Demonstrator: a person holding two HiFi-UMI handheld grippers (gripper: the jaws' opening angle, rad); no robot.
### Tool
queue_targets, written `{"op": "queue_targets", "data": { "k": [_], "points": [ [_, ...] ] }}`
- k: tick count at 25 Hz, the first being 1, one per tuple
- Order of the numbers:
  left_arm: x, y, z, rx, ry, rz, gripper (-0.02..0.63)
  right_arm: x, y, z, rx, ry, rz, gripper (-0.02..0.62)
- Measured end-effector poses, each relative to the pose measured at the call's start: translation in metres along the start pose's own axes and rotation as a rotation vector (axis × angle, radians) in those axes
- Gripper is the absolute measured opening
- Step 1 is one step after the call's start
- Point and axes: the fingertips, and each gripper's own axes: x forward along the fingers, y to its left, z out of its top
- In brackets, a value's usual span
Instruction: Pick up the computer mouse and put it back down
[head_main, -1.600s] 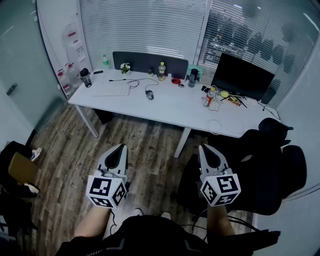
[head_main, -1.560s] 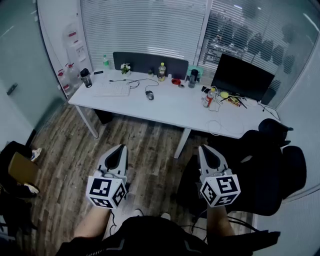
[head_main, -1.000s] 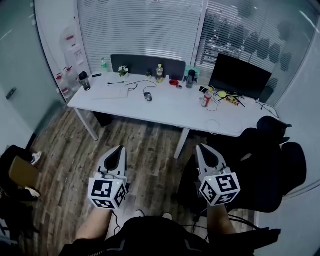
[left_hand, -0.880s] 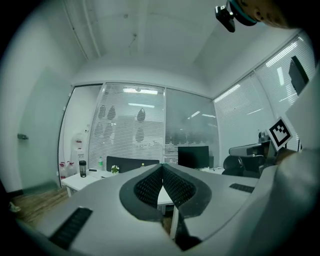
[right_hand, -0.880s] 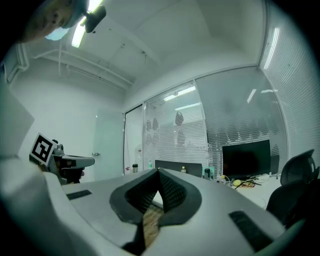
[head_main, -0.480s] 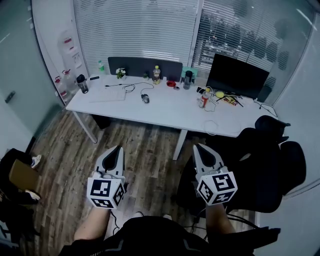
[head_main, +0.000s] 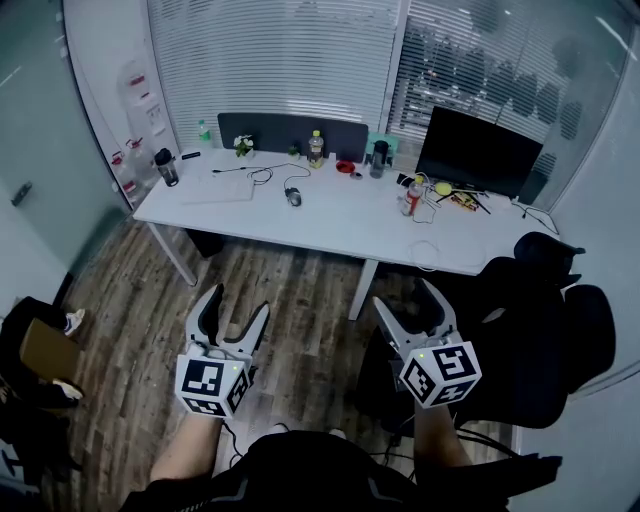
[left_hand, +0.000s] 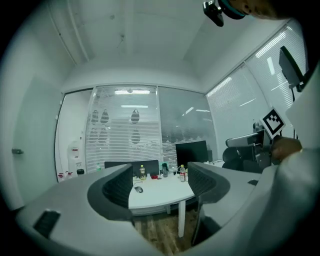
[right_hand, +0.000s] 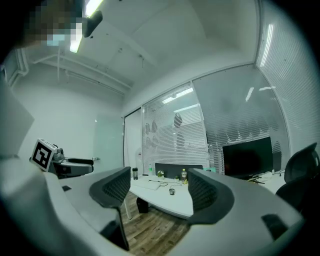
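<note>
1. Nearest, at the bottom of the head view, the person's two forearms reach forward, each ending in a marker cube.
2. The left gripper (head_main: 238, 302) is held level above the wooden floor (head_main: 290, 285). Its jaws have just been opening and now stand wide apart. Nothing is between them; its own view shows only the distant desk through the gap.
3. The right gripper (head_main: 404, 297) is held level at the same depth. Its jaws have also just been opening and stand apart, with nothing between the pads.
4. To the right of the right gripper is a black office chair (head_main: 545, 345).
5. Farther off, a long white desk (head_main: 340, 222) runs across the room from left to right.
6. The computer mouse (head_main: 293, 197) lies flat on the left half of the desk, well apart from both grippers. Its cable curls away toward the far edge.
7. Just left of the mouse lies a white keyboard (head_main: 222, 188), and a dark tumbler (head_main: 163, 167) stands at the desk's far left corner.
8. On the right part of the desk are a red-labelled bottle (head_main: 411, 197) and a dark monitor (head_main: 474, 150).
9. Along the far edge of the desk are a black divider panel (head_main: 290, 130) and a bottle of yellow drink (head_main: 316, 148).
10. Farthest off, slatted blinds (head_main: 280, 55) cover the glass wall.
</note>
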Motion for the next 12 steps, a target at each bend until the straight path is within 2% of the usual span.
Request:
{"op": "queue_targets", "data": {
  "k": [4, 12],
  "points": [
    [0.0, 0.008, 0.004, -0.032, -0.032, -0.007, 0.37, 0.007, 0.002, -0.004, 0.021, 0.013, 0.021, 0.467],
    [0.0, 0.028, 0.001, -0.031, -0.035, 0.0, 0.371, 0.023, 0.009, -0.002, 0.008, 0.013, 0.003, 0.483]
  ]
}}
